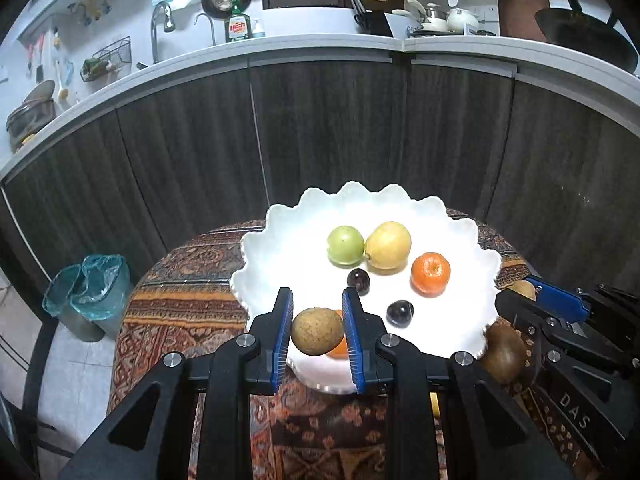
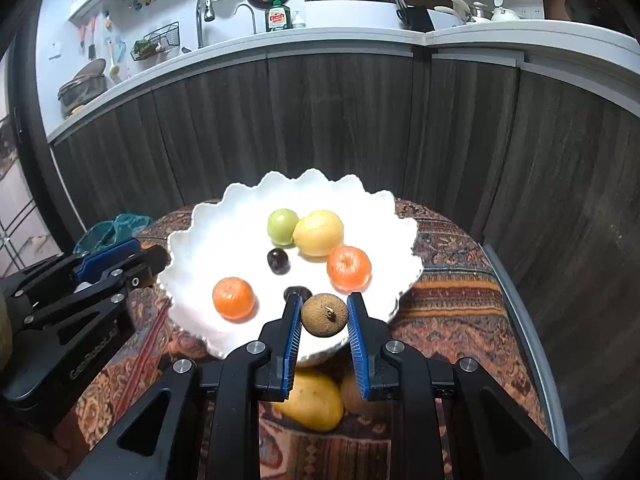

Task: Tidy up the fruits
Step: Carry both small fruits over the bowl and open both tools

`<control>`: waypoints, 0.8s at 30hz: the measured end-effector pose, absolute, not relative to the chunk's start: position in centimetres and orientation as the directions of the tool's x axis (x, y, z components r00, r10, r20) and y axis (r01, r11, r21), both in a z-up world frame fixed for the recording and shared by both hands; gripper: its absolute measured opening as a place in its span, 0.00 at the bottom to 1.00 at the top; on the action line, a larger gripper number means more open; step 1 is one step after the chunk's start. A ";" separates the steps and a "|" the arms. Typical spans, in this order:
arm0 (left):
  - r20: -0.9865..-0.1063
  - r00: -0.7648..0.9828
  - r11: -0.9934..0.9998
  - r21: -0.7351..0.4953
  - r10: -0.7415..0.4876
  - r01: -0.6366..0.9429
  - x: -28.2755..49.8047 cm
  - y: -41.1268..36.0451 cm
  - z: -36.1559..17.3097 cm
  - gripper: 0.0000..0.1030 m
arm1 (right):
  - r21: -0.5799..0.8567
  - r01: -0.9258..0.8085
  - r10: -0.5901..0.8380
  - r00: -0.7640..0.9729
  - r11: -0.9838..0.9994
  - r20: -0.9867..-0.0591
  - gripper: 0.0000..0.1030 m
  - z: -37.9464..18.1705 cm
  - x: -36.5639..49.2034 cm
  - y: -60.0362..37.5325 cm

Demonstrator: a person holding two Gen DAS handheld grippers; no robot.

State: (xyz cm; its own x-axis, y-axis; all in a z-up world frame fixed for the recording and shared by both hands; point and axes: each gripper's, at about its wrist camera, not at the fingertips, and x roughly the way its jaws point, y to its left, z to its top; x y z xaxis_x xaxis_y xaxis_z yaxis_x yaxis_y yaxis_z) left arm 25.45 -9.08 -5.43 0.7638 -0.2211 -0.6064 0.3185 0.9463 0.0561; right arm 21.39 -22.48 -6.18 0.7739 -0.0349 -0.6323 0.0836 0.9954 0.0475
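Note:
A white scalloped bowl (image 1: 280, 264) (image 2: 200, 264) stands on a patterned table. In it lie a green fruit (image 1: 345, 246) (image 2: 282, 227), a yellow fruit (image 1: 387, 245) (image 2: 319, 233), two oranges (image 2: 349, 268) (image 2: 233, 298) and two dark plums (image 1: 358, 281) (image 1: 399, 313). My left gripper (image 1: 317, 332) is shut on a brown round fruit (image 1: 317, 331) above the bowl's near rim. My right gripper (image 2: 324, 316) is shut on another brown round fruit (image 2: 324, 315) above the bowl's near rim.
A kiwi (image 1: 503, 352) lies on the cloth right of the bowl. A yellow mango (image 2: 312, 400) and a brownish fruit (image 2: 352, 396) lie on the cloth under my right gripper. Dark cabinets (image 1: 320, 128) stand behind the table. A teal-lined bin (image 1: 92, 292) stands on the left.

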 end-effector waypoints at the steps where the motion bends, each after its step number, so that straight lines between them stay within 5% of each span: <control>1: -0.610 0.762 0.946 0.058 -0.220 0.319 25.8 -9.1 -5.6 0.25 | 0.048 0.084 -0.034 0.773 0.995 -0.633 0.24 -6.2 21.6 -22.6; 20: -0.653 0.733 0.949 0.065 -0.193 0.308 30.0 -9.9 -8.0 0.25 | 0.046 0.079 -0.026 0.722 0.996 -0.692 0.24 -8.8 25.4 -23.1; 24: -0.650 0.738 0.952 0.071 -0.183 0.299 30.0 -9.7 -7.9 0.35 | 0.044 0.086 -0.032 0.721 0.995 -0.692 0.25 -8.7 25.4 -23.1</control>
State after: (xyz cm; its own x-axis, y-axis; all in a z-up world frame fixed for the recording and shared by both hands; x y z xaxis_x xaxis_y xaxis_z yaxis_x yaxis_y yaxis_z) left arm 29.99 -9.71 -7.91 0.7376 -0.1830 -0.6500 0.2987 0.9517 0.0710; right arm 25.35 -23.11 -8.70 0.7215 -0.0315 -0.6917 0.0859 0.9953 0.0443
